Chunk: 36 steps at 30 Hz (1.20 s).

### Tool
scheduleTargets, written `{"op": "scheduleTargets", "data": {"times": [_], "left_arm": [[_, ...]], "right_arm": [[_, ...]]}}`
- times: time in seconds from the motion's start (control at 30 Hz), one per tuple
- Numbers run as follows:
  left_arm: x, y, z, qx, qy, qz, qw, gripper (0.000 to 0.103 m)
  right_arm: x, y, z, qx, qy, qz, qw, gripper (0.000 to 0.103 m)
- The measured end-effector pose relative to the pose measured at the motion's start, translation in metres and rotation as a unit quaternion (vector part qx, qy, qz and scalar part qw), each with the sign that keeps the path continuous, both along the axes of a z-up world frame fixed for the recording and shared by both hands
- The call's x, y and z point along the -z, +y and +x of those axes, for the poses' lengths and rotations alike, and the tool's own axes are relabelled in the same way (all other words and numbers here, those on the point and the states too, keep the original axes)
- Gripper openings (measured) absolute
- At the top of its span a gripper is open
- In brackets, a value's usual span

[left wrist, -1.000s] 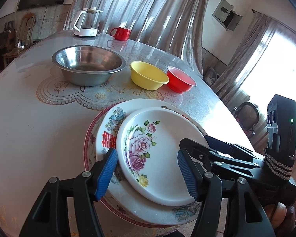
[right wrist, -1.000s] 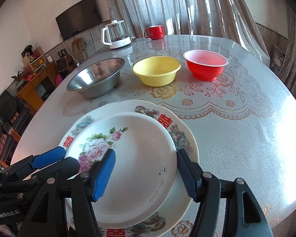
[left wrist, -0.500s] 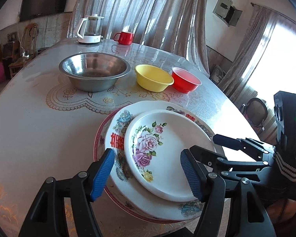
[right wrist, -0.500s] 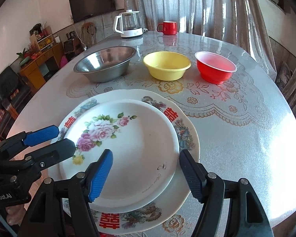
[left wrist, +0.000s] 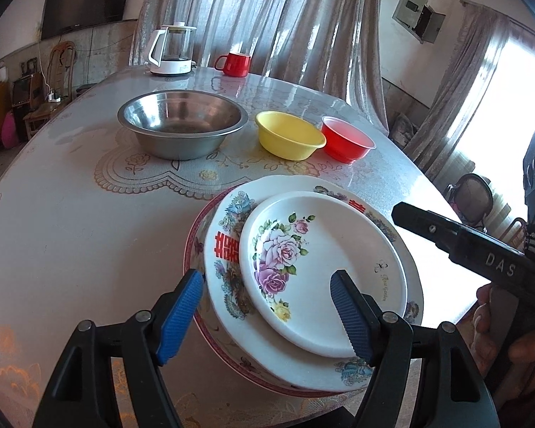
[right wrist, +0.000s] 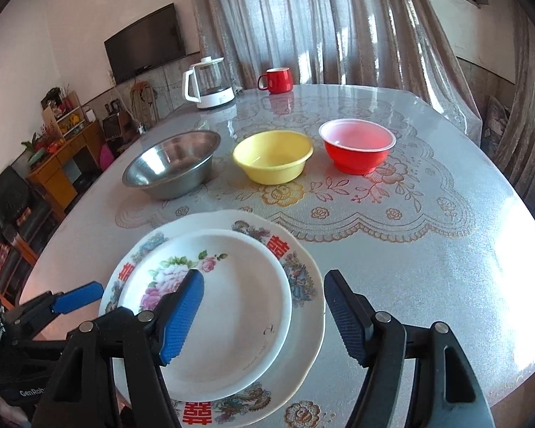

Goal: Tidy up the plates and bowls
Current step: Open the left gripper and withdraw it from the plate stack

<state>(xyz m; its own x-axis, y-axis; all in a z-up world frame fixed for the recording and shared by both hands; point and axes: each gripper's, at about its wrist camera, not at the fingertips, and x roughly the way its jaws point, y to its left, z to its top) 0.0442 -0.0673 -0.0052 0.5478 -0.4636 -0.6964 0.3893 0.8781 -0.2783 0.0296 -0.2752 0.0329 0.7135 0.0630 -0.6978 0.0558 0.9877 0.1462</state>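
A stack of plates sits at the table's near edge: a small rose-patterned plate [left wrist: 324, 267] on a larger plate with red characters [left wrist: 224, 249], on a pink-rimmed plate [left wrist: 196, 235]. The stack also shows in the right wrist view [right wrist: 232, 306]. Behind stand a steel bowl [left wrist: 182, 125], a yellow bowl [left wrist: 289, 139] and a red bowl [left wrist: 347, 141]. My left gripper [left wrist: 267, 317] is open and empty above the stack's near edge. My right gripper [right wrist: 264, 317] is open and empty above the stack's right part.
A glass kettle [left wrist: 171, 50] and a red mug [left wrist: 233, 64] stand at the table's far side. The round table [right wrist: 428, 249] has a lace-patterned cover. Curtains hang behind. A chair [left wrist: 474, 196] stands beyond the table's right edge.
Both grippers have drawn back and risen from the plate stack, staying open. The plates and bowls have not moved.
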Motion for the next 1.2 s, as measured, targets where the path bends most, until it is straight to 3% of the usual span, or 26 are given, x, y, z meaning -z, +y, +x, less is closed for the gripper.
{"op": "scheduleTargets", "data": {"times": [0.1, 0.23, 0.4, 0.63, 0.93, 1.2], "left_arm": [[0.001, 0.000, 0.001, -0.001, 0.002, 0.001, 1.0000, 0.075], [0.001, 0.001, 0.002, -0.007, 0.000, 0.007, 1.0000, 0.075], [0.002, 0.002, 0.004, -0.024, -0.003, 0.032, 0.9992, 0.075], [0.001, 0.005, 0.003, -0.032, -0.014, 0.043, 0.9984, 0.075], [0.001, 0.014, 0.003, -0.048, -0.011, 0.044, 0.9979, 0.075], [0.001, 0.021, 0.003, -0.055, -0.013, 0.041, 0.9975, 0.075]], "right_arm": [[0.000, -0.013, 0.004, 0.037, 0.000, 0.007, 0.999, 0.072], [0.016, -0.024, 0.016, 0.069, 0.037, 0.004, 0.997, 0.072], [0.031, -0.014, 0.022, 0.047, 0.061, 0.015, 0.997, 0.072], [0.039, 0.023, 0.028, 0.034, 0.078, -0.066, 0.994, 0.078], [0.042, 0.036, 0.029, 0.025, 0.084, -0.093, 0.992, 0.083], [0.037, 0.028, 0.029, 0.019, 0.084, -0.069, 0.994, 0.081]]}}
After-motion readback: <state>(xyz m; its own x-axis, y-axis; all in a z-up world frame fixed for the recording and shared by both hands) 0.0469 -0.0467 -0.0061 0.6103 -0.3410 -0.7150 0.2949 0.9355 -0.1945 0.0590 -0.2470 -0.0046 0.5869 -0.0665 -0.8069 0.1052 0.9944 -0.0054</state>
